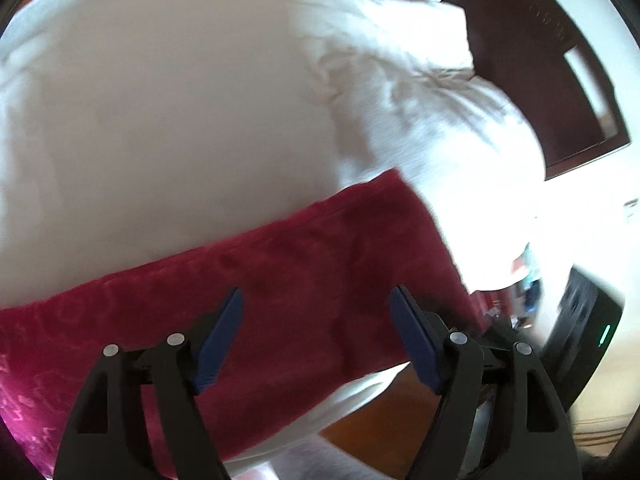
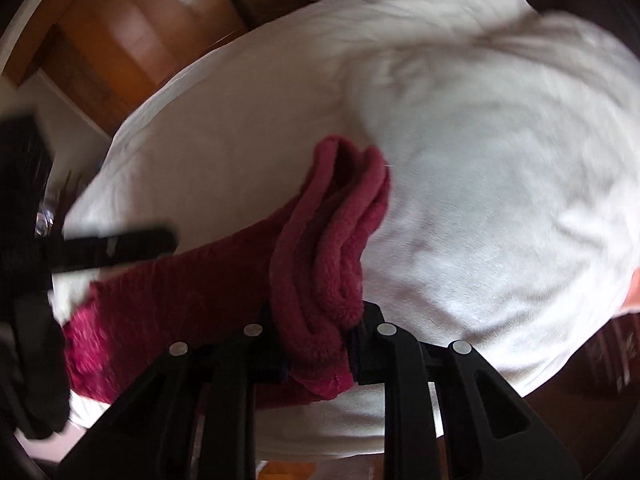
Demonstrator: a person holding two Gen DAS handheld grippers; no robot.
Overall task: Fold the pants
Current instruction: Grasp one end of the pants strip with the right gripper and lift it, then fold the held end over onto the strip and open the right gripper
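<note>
Right gripper clamps bunched end of red fleece pants, 6 o'clock, over bed. Left gripper gapes wide, empty. Risk: thick layers slip, fold collapses off bed edge.

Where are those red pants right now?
The red pants lie across the near edge of the white bed. In the right wrist view, one bunched end is clamped in the right gripper, while the left gripper hovers open above them.

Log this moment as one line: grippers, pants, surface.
left gripper: open, above pants | right gripper: shut on pants, bunched end | pants: red, stretched across white bed | fold: unfinished
</note>
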